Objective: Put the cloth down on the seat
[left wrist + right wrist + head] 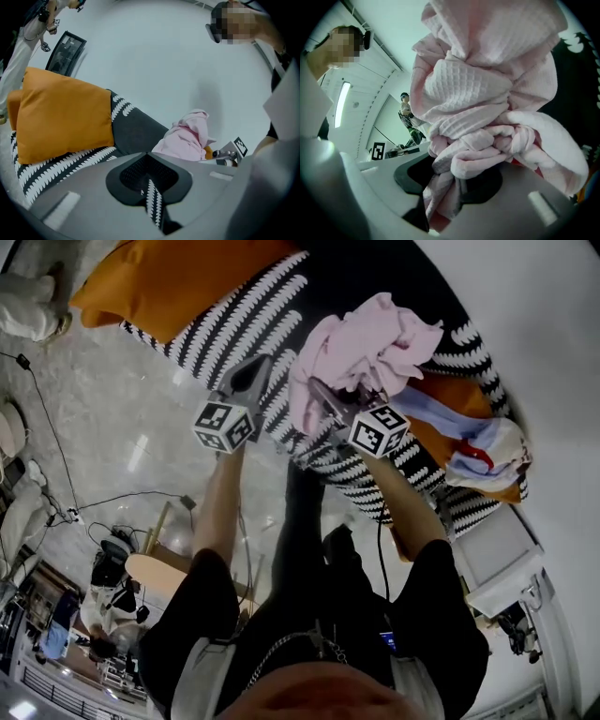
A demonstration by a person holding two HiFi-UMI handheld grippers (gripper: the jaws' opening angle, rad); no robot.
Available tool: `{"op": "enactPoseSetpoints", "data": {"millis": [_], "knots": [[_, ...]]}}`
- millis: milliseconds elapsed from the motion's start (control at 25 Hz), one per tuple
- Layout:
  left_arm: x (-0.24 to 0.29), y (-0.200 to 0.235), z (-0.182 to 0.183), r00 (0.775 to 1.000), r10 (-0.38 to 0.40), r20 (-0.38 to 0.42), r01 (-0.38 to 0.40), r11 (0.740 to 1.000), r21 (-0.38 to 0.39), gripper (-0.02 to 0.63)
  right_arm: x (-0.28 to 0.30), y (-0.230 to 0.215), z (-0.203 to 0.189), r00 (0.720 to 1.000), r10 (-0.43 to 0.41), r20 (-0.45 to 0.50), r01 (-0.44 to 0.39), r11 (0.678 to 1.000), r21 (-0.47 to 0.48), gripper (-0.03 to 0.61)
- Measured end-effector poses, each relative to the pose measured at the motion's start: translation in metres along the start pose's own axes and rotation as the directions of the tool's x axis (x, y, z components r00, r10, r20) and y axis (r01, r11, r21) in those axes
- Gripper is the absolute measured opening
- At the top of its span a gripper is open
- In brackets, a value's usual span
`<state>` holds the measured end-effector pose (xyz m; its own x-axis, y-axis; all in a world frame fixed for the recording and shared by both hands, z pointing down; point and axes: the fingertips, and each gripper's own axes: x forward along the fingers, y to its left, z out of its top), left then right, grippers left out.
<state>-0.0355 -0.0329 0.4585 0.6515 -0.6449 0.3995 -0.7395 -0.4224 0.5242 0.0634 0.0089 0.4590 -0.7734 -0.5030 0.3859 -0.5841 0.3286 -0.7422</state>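
Observation:
In the head view a bunched pink cloth (361, 348) hangs over the sofa seat (248, 320), which has a black-and-white patterned cover. My right gripper (330, 399) is shut on the cloth's lower folds. The right gripper view shows the waffle-weave cloth (487, 93) filling the frame, pinched between the pads of that gripper (450, 180). My left gripper (248, 381) hovers to the left of the cloth, above the seat's front edge, shut and holding nothing. From the left gripper (147, 176) view, the cloth (185, 138) hangs to the right, and the seat pattern (61, 164) lies below.
An orange cushion (169, 282) leans at the sofa's left end. A second orange cushion with a blue, white and red cloth (483, 446) lies at the right end. A white wall rises behind the sofa. Cables and a round stool (155, 568) are on the floor behind me.

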Motion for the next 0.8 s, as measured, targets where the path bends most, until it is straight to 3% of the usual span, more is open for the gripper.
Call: {"op": "enactPoseSetpoints", "data": {"millis": [600,800], "knots": [[0.009,0.046,-0.067,0.998,0.053,-0.018,-0.054,0.997,-0.058,0.002,0.060,-0.077,-0.092,0.987,-0.009,-0.158,0.011,1.000,0.011,0.166],[-0.004,0.061,-0.072,0.998,0.060,-0.023,-0.061,0.996,-0.067,0.003,0.085,-0.102,-0.112,0.974,-0.065,-0.217,0.078,0.996,0.050,0.161]]}}
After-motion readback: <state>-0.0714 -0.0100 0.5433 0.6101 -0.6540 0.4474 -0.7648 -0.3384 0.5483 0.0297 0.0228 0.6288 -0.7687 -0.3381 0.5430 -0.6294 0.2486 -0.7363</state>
